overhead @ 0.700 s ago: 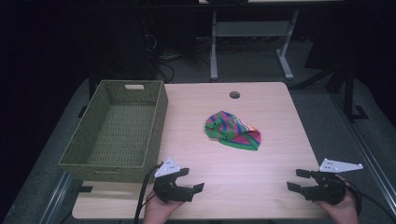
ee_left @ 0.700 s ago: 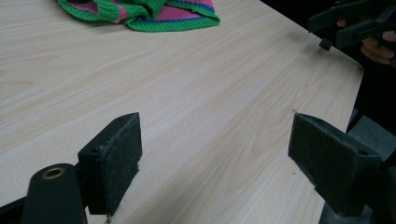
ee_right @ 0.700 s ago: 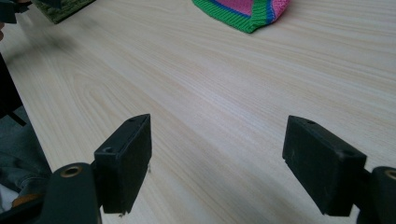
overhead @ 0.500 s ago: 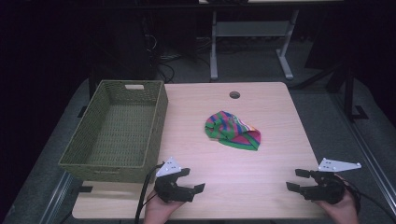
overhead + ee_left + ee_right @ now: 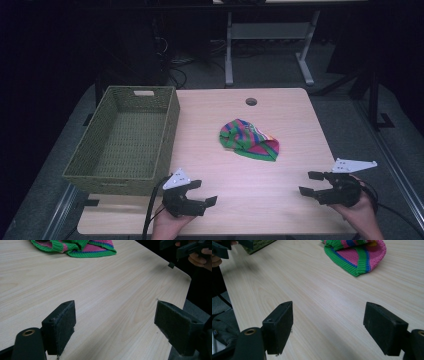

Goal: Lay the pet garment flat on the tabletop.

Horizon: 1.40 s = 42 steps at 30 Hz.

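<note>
While the woven basket sits empty at table left, striped knit cloth mid-table, well beyond left gripper and right gripper, both spread wide, holding nothing

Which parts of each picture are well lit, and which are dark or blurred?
High view: the table is brightly lit, the room behind nearly black. Left gripper view: the woodgrain is sharp, the striped knit cloth clear, the far right tongs dim and soft. Right gripper view: the near pads are slightly soft.
</note>
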Each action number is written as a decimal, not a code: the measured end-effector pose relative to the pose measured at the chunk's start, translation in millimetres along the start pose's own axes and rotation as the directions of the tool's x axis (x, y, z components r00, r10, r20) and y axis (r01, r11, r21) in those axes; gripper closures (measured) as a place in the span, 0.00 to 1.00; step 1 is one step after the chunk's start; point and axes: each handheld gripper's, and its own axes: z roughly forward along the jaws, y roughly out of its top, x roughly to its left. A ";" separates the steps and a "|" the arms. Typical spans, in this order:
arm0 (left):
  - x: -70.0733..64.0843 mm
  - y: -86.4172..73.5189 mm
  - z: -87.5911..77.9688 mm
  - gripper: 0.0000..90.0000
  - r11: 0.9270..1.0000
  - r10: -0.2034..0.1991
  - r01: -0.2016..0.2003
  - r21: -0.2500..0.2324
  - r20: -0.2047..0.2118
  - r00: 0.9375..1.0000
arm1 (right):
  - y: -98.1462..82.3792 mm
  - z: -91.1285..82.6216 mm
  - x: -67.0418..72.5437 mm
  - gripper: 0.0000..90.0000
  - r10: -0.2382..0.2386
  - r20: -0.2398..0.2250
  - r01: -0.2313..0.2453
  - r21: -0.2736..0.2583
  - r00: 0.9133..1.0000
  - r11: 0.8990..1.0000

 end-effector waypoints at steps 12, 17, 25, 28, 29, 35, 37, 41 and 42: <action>-3.7 -0.7 1.7 0.19 1.000 0.004 -0.004 0.003 0.009 1.000 | 26.3 13.0 -1.5 0.24 -0.023 -0.044 0.026 0.074 0.999 0.997; -2.4 -0.6 2.2 0.19 1.000 0.000 0.000 0.006 0.005 1.000 | 34.6 18.5 -2.0 0.23 -0.036 -0.060 0.041 0.088 0.998 0.995; -1.4 -0.5 1.5 0.19 1.000 0.005 -0.005 0.007 0.007 1.000 | 54.9 31.2 -3.9 0.23 -0.040 -0.099 0.050 0.109 0.994 0.993; -2.8 -0.3 1.6 0.19 1.000 0.005 -0.005 0.005 0.012 1.000 | 61.3 37.3 -6.1 0.23 -0.036 -0.107 0.048 0.111 0.994 0.993; -2.9 -0.3 1.6 0.19 1.000 0.008 -0.008 0.005 0.014 1.000 | 63.7 39.0 -6.8 0.23 -0.036 -0.108 0.049 0.116 0.993 0.992; -1.7 0.0 0.4 0.19 1.000 0.008 -0.009 0.005 0.022 1.000 | 79.2 50.5 -9.3 0.23 -0.043 -0.108 0.058 0.141 0.993 0.988; -1.3 0.1 -0.6 0.19 1.000 0.007 -0.007 0.000 0.024 1.000 | 83.7 52.9 -10.9 0.23 -0.048 -0.107 0.063 0.148 0.993 0.987; -1.3 0.4 -1.6 0.19 1.000 -0.003 0.003 -0.007 0.022 1.000 | 93.7 58.1 -13.5 0.23 -0.042 -0.113 0.059 0.152 0.993 0.987; -0.8 0.3 -1.7 0.19 1.000 -0.003 0.003 -0.010 0.021 1.000 | 95.9 59.5 -14.6 0.24 -0.040 -0.114 0.057 0.152 0.993 0.987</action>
